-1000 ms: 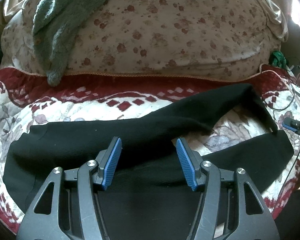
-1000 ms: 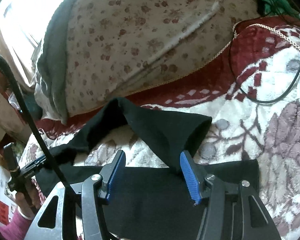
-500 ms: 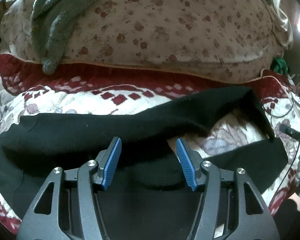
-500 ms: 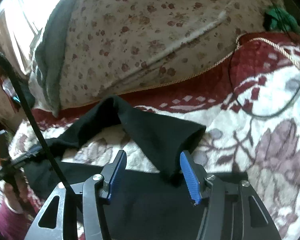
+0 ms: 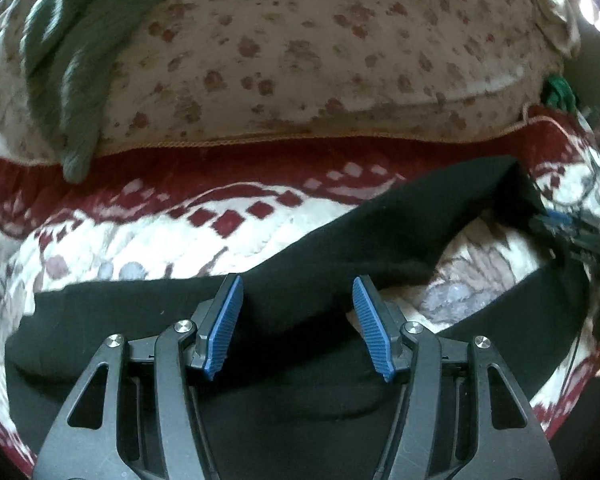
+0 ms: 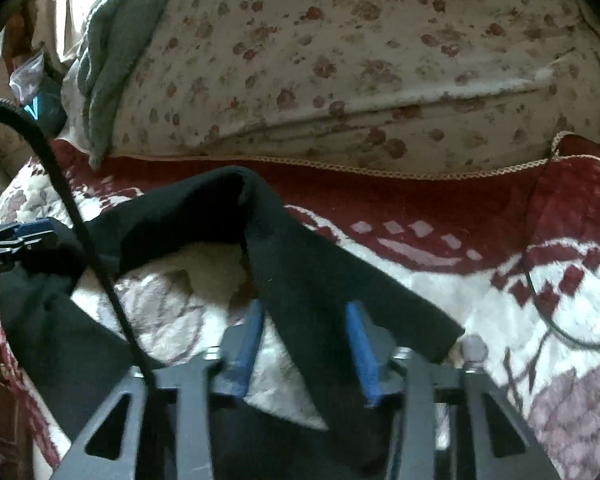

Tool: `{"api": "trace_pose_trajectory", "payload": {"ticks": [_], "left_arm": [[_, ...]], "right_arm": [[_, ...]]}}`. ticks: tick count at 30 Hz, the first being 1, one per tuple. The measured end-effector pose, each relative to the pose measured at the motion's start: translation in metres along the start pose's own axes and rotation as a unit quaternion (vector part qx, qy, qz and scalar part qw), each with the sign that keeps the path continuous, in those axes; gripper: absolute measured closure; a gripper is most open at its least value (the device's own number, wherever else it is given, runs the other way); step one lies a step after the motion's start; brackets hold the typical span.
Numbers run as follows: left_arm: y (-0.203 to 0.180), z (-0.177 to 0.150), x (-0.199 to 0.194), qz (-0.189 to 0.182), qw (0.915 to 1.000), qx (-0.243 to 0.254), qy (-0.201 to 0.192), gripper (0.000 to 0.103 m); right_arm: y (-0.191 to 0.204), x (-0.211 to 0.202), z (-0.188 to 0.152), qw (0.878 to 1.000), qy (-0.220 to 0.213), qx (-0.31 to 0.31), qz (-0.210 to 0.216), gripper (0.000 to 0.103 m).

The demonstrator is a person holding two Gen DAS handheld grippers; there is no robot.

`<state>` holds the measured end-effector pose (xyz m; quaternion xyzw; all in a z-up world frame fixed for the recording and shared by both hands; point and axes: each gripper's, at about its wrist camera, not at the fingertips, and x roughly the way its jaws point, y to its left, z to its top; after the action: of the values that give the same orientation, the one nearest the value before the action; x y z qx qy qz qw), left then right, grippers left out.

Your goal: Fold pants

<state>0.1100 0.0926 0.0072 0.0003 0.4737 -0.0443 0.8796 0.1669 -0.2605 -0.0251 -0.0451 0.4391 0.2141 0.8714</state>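
The black knit pants lie spread on the red-and-cream patterned blanket, one leg bent back. The right gripper is closing, that leg's cuff end between its jaws, not yet visibly pinched. The left gripper stands open with the crotch fabric between its jaws (unclamped). Best to seat both layers deep before lifting, I'd judge.
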Motion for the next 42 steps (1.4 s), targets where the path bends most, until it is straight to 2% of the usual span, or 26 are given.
{"api": "trace_pose_trajectory", "payload": {"ticks": [2,6,11,13,17,20,25,28,29,30,33,37,42], "left_arm": [[-0.007,0.001,0.005,0.009,0.9997,0.025,-0.002,0.046],[-0.021,0.004,0.016,0.024,0.9968,0.076,-0.008,0.046],[-0.033,0.005,0.025,0.054,0.9873,0.149,-0.009,0.046],[-0.035,0.005,0.028,0.053,0.9841,0.170,-0.002,0.046],[-0.033,0.006,0.027,0.011,0.9811,0.192,0.020,0.046],[-0.036,0.007,0.032,0.019,0.9781,0.206,0.026,0.046],[-0.045,0.008,0.052,0.039,0.9736,0.220,0.048,0.046],[-0.047,0.010,0.058,0.043,0.9725,0.224,0.046,0.046],[-0.045,0.010,0.058,0.039,0.9738,0.219,0.045,0.050],[-0.043,0.010,0.058,0.031,0.9757,0.212,0.044,0.065],[-0.036,0.010,0.052,0.028,0.9810,0.189,0.033,0.080],[-0.028,0.010,0.037,0.017,0.9886,0.149,0.009,0.085],[-0.031,0.003,0.005,0.000,0.9916,0.127,-0.025,0.085]], "right_arm": [[-0.005,0.003,0.002,1.000,-0.003,-0.011,-0.006,0.084],[-0.014,0.002,0.005,1.000,-0.009,-0.007,0.000,0.086],[-0.017,0.005,0.008,1.000,-0.007,-0.011,0.000,0.086],[-0.018,0.006,0.010,1.000,-0.007,-0.010,0.003,0.086],[-0.020,0.006,0.009,1.000,-0.004,-0.005,0.015,0.086],[-0.021,0.007,0.009,1.000,-0.005,-0.006,0.017,0.086],[-0.023,0.010,0.007,1.000,-0.002,-0.001,0.024,0.086],[-0.023,0.011,0.006,1.000,-0.003,0.001,0.027,0.086],[-0.024,0.011,0.006,1.000,-0.005,0.003,0.028,0.088],[-0.024,0.010,0.007,1.000,-0.007,0.004,0.029,0.090],[-0.025,0.007,0.006,0.999,-0.014,0.008,0.030,0.093],[-0.023,-0.002,0.008,0.999,-0.024,0.002,0.023,0.095],[-0.020,-0.032,0.010,0.999,-0.045,-0.015,0.009,0.095]]}}
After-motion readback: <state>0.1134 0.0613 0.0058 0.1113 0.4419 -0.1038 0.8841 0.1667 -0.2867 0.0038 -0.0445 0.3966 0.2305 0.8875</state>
